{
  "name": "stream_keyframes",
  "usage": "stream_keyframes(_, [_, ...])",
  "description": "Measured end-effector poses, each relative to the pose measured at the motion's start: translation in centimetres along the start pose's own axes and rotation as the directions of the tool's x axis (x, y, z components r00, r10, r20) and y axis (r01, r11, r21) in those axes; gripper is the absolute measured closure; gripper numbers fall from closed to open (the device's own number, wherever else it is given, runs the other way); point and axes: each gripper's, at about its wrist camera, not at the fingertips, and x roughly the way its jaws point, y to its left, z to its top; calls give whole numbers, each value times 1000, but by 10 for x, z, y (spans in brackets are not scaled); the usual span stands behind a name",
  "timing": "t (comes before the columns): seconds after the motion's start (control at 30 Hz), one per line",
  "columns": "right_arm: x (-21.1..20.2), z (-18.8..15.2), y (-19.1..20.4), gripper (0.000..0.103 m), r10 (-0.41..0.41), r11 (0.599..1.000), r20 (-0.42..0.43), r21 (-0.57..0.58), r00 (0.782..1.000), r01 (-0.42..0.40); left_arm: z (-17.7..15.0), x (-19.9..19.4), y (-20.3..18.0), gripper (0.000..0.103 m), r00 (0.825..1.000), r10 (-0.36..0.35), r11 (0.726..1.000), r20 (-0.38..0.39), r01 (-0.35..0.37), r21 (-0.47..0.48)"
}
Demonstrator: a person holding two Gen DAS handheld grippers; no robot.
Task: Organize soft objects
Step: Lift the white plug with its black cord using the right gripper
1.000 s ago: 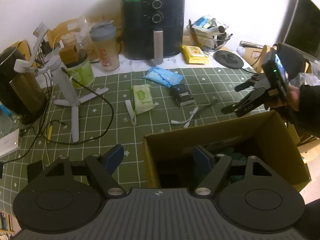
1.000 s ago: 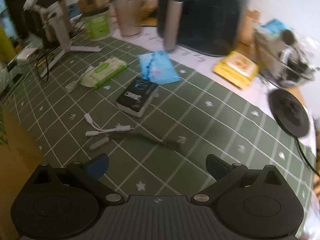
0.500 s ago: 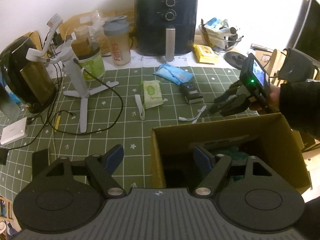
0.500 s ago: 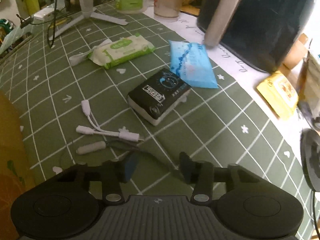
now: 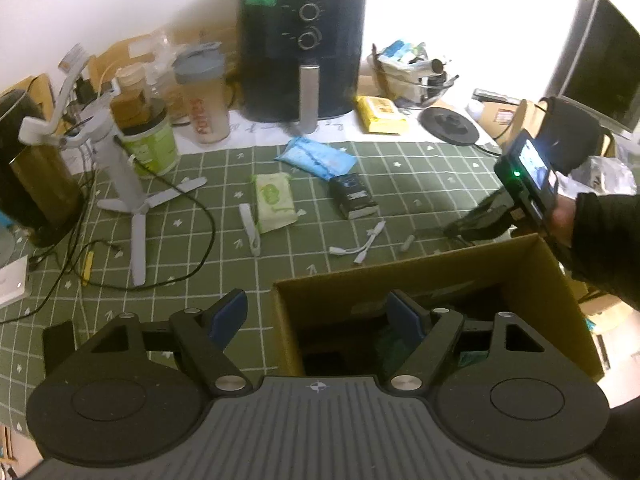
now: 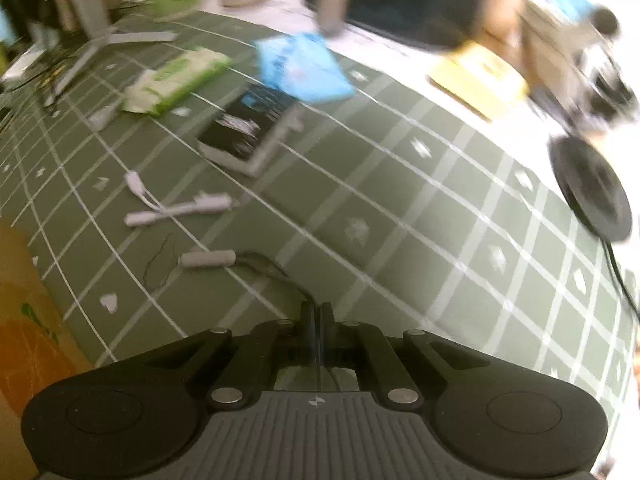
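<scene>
My right gripper (image 6: 316, 310) is shut on a thin dark cable (image 6: 272, 270) that ends in a small white plug (image 6: 208, 258) on the green grid mat. In the left wrist view the right gripper (image 5: 460, 230) touches the mat just behind the cardboard box (image 5: 440, 272). My left gripper (image 5: 316, 314) hangs open over the box's left wall, holding nothing. A green wipes pack (image 5: 274, 200), a blue soft pack (image 5: 316, 158) and a black tissue pack (image 5: 354, 196) lie mid-mat. Dark and teal things sit inside the box.
A white adapter cable (image 5: 360, 242) and a white strap (image 5: 250, 228) lie on the mat. An air fryer (image 5: 304, 40), a shaker bottle (image 5: 204, 92), a yellow pack (image 5: 380, 114), a white tripod (image 5: 128, 184) and a kettle (image 5: 36, 168) stand around the back and left.
My right gripper went from wide open to fully shut while sinking onto the mat, closing on the dark cable. The left gripper kept still and open.
</scene>
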Motion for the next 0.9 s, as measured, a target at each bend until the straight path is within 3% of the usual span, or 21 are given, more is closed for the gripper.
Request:
stream_keyframes(0.17, [-9, -27, -13, 96, 16, 996, -46, 89, 999, -12, 2, 2, -2, 26, 1000, -19, 1000, 2, 19, 22])
stream_keyframes(0.23, [-13, -34, -13, 88, 54, 996, -53, 77, 997, -50, 3, 3, -3, 26, 1000, -24, 999, 1, 24, 23])
stream_keyframes(0.3, [-17, -38, -10, 46, 73, 996, -43, 50, 996, -71, 3, 4, -2, 26, 1000, -29, 999, -3, 29, 21])
stream_keyframes(0.37, [-22, -37, -9, 37, 87, 996, -9, 17, 996, -87, 3, 5, -1, 26, 1000, -30, 999, -8, 30, 18])
stream_keyframes(0.77, [6, -1, 12, 39, 91, 954, 10, -288, 996, -85, 4, -1, 10, 26, 1000, 10, 1000, -7, -10, -9])
stream_keyframes(0.9, [12, 11, 14, 45, 124, 951, 30, -288, 992, -110, 3, -2, 17, 27, 999, 37, 999, -13, -38, -37])
